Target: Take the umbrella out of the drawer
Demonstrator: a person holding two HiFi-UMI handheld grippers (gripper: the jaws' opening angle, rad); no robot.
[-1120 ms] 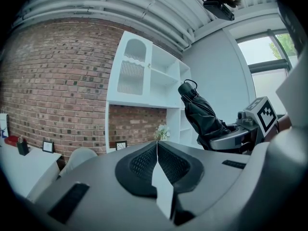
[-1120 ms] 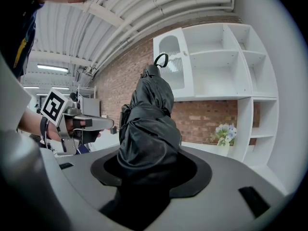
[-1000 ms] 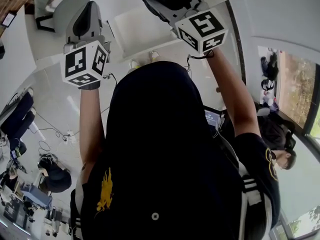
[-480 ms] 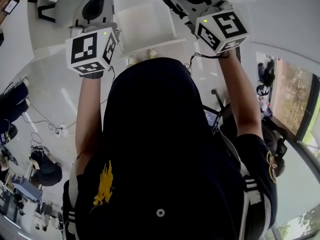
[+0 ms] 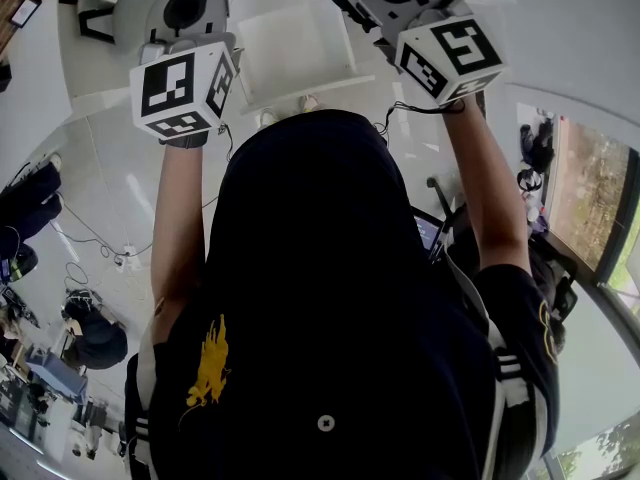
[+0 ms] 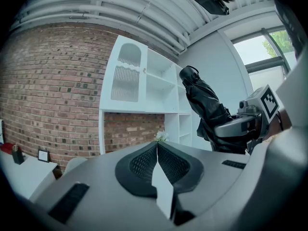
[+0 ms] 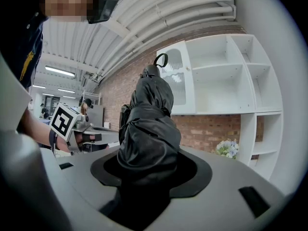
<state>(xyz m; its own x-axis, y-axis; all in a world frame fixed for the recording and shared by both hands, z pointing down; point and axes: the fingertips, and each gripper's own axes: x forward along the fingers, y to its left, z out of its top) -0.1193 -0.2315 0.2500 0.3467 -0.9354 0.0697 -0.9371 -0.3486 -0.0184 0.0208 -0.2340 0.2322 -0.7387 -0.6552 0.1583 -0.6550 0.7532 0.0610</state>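
Note:
A black folded umbrella stands upright between the jaws of my right gripper, which is shut on its lower part. Its strap loop sticks up at the top. From the left gripper view the same umbrella rises out of the right gripper's body at the right. My left gripper is shut with nothing in it, its pads meeting in a thin line. In the head view both marker cubes, left and right, are held high in front of the person; the jaws are cut off there.
A white shelf unit stands against a brick wall, with a small bunch of flowers on a lower shelf. White furniture lies below the raised grippers in the head view. People sit at desks at the left.
Both grippers have risen a little, and their marker cubes sit nearer the top of the head view. The umbrella stays in the right gripper and the left stays shut.

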